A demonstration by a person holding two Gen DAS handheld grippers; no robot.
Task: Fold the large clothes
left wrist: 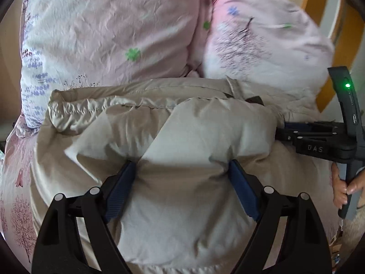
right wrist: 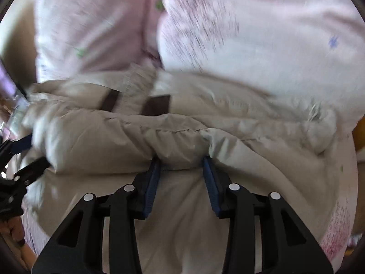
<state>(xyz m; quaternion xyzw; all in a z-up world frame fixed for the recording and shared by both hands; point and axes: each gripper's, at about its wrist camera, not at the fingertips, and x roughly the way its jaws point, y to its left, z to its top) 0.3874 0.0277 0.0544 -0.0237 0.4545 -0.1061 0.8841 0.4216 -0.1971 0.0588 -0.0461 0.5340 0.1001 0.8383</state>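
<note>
A beige puffy down jacket (left wrist: pixel 182 127) lies on a bed, partly folded over itself. My left gripper (left wrist: pixel 182 166) has its jaws wide apart, with a thick fold of the jacket pressed between the blue pads (left wrist: pixel 123 187). My right gripper (right wrist: pixel 181 162) also has its jaws apart around a bunched fold of the jacket (right wrist: pixel 178 137). The right gripper also shows in the left wrist view (left wrist: pixel 282 130) at the jacket's right edge. Dark brown tabs (right wrist: pixel 157 105) and a fur-trimmed hood (right wrist: pixel 319 123) show on the jacket's far side.
Two pink floral pillows (left wrist: pixel 109 29) (left wrist: pixel 262 34) lie behind the jacket. The pink printed bedsheet (left wrist: pixel 20 205) lies under it. A wooden bed frame (left wrist: pixel 342 52) stands at the far right. The right wrist view is blurred.
</note>
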